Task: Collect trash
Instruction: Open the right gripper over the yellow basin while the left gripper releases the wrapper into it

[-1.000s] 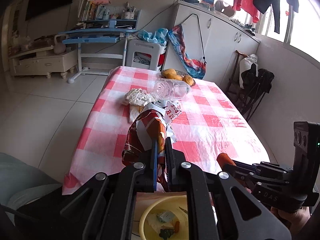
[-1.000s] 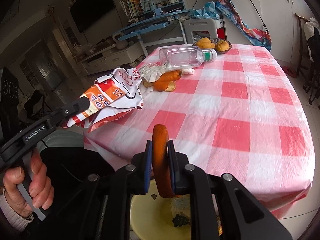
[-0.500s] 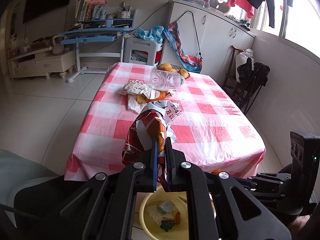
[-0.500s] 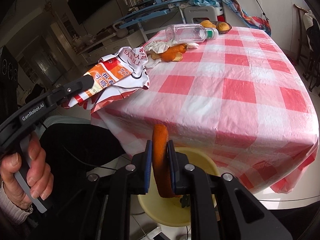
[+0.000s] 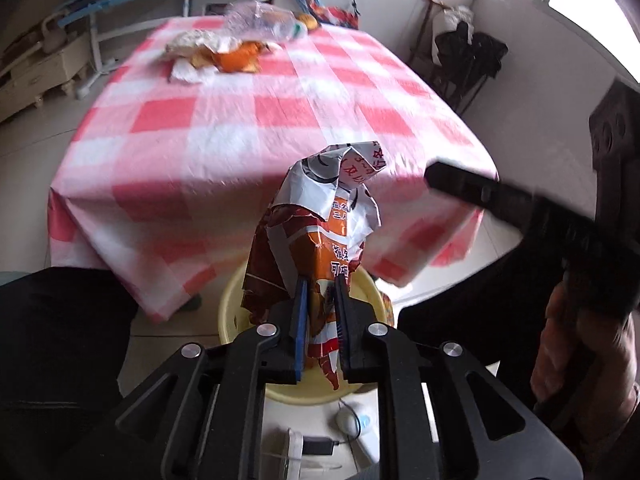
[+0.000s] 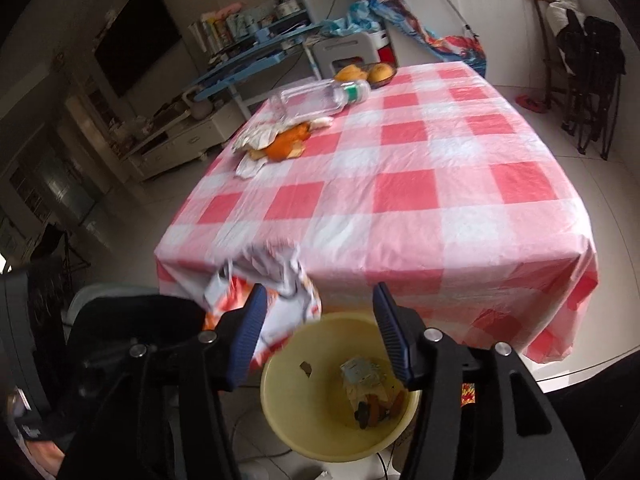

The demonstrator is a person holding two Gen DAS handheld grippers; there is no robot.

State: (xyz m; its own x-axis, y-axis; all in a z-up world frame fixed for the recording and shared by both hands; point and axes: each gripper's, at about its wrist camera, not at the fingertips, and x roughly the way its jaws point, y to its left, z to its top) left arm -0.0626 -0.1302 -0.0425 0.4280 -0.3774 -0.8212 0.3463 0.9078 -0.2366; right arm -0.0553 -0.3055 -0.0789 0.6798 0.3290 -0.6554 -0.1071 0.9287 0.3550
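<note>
Was mid-drop over the yellow bin point(image 6: 320, 432). Right gripper point(image 6: 318, 336) just sprang wide, nothing between its jaws. Left gripper point(image 5: 320, 320) just eased slightly, snack wrapper point(image 5: 320, 240) still between narrow jaws above the bin's near-left rim. Next needed: fuller release, then the far peel pile point(image 6: 286, 146).

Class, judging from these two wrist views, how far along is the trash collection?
Done: scraps lie in the yellow plastic basin; the right tool, its jaws just opened, is empty above it. In hand: the crumpled orange snack wrapper, between the left tool's just-loosening jaws. Left on the table: clear plastic bottle, orange peel, crumpled paper.
</note>
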